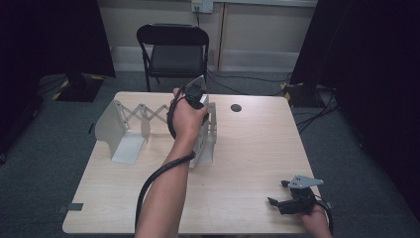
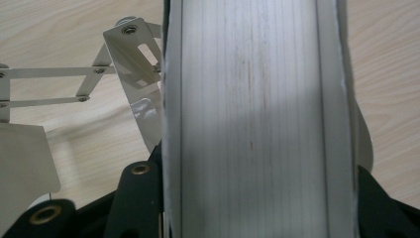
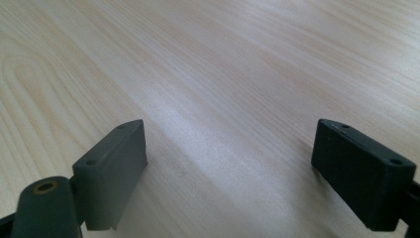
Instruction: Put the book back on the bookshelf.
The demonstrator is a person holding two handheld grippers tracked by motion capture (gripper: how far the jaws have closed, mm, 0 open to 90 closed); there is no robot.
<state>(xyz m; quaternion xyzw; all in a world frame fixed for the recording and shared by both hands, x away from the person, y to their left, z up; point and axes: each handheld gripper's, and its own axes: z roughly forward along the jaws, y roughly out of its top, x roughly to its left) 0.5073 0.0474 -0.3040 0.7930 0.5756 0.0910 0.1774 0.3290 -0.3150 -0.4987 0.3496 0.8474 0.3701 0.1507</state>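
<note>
Expandable white bookend rack [image 1: 124, 130] at counter [image 1: 247, 148] centre-left. High view: left gripper [image 1: 197, 99] atop its right end plate [image 2: 257, 119], jaws clamping it. Left gripper view: scissor links [image 2: 59, 87]. Right gripper [image 1: 287, 196]: jaws wide, empty, over bare wood.

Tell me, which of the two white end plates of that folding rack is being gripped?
The right-hand end plate, under the left gripper; its jaws clamp its top edge. The other end plate stands untouched at the table's left.

One table [image 1: 237, 148]. One folding rack [image 1: 133, 124] with two end plates and a scissor lattice between them. One chair [image 1: 173, 49]. Two grippers: left gripper [image 1: 195, 96], right gripper [image 1: 277, 192]. One dark round hole [image 1: 236, 107] in the tabletop. One wall socket [image 1: 202, 5].
</note>
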